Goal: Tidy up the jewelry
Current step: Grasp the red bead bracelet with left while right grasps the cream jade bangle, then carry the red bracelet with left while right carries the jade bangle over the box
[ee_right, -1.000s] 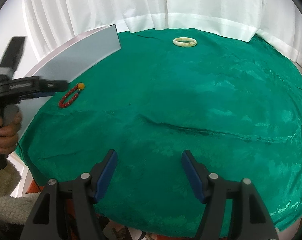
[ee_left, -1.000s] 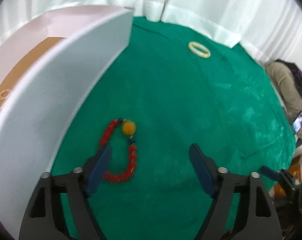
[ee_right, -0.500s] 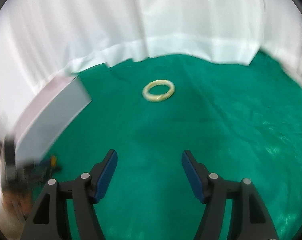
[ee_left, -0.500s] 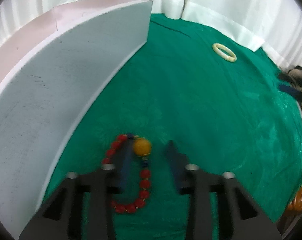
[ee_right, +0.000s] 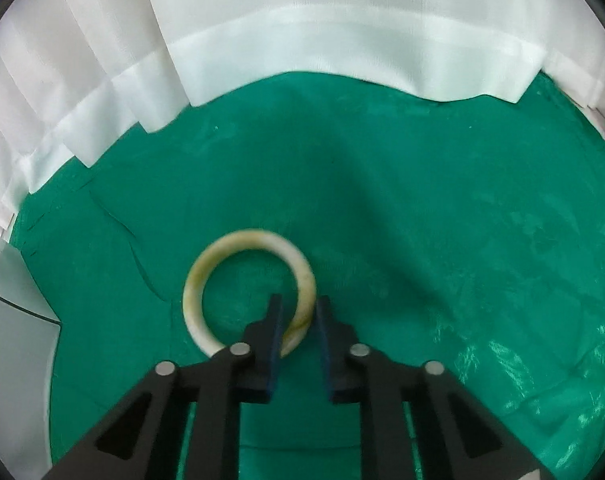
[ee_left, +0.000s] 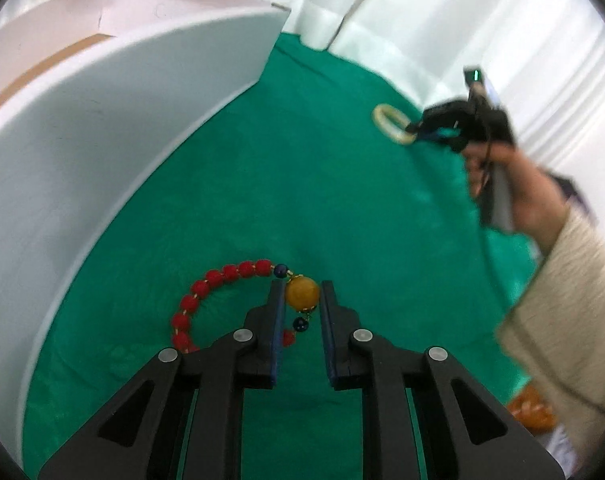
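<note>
A red bead bracelet (ee_left: 206, 292) with a large amber bead (ee_left: 301, 291) lies on the green cloth. My left gripper (ee_left: 301, 291) is shut on the amber bead, which sits between the fingertips. A cream jade bangle (ee_right: 249, 288) lies flat on the cloth in the right wrist view. My right gripper (ee_right: 298, 307) is closed around the bangle's near right rim, one finger inside the ring and one outside. The bangle (ee_left: 390, 122) and the right gripper (ee_left: 430, 130) also show far off in the left wrist view.
A white box (ee_left: 102, 128) with a tall curved wall stands left of the bracelet; its corner (ee_right: 10, 292) shows at the left of the right wrist view. White curtains (ee_right: 302, 32) hang behind the green cloth (ee_right: 422, 200). A person's hand and sleeve (ee_left: 542, 248) are at right.
My left gripper came down over the bracelet and closed from wide open onto the amber bead. My right gripper travelled forward to the bangle and closed on its rim.
</note>
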The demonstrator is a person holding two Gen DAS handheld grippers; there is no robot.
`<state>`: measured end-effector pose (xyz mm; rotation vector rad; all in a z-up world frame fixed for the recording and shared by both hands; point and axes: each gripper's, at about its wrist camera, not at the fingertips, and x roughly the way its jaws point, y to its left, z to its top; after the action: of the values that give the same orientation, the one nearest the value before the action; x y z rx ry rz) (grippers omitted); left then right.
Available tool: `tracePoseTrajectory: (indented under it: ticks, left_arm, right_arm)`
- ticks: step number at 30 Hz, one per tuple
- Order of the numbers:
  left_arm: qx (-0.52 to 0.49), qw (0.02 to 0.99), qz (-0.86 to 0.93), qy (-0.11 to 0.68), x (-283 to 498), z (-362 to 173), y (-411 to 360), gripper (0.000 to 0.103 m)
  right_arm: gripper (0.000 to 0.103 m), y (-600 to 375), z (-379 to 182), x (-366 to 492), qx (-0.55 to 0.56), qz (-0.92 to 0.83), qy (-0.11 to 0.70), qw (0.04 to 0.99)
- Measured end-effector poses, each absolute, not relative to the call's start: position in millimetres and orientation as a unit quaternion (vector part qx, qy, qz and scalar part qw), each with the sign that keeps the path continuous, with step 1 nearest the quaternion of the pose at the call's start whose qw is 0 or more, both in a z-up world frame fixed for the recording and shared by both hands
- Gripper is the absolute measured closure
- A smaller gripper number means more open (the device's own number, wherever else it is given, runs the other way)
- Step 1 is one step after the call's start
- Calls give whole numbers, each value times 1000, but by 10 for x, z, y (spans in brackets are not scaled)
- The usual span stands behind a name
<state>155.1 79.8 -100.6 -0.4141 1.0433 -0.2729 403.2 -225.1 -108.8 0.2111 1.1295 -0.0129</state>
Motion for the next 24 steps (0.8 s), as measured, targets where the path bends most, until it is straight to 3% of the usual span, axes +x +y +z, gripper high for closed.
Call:
tracePoseTrajectory:
  ticks: [12,24]
  left_arm:
    - [-300,834,-174,429,1283,-277,1109,88]
    - [-317,873,-78,361,818,929,2136,88]
  right_arm:
    - [91,-2205,-400,3091,110,139,501,847]
    - [91,-854,508,2898,135,321,455,820]
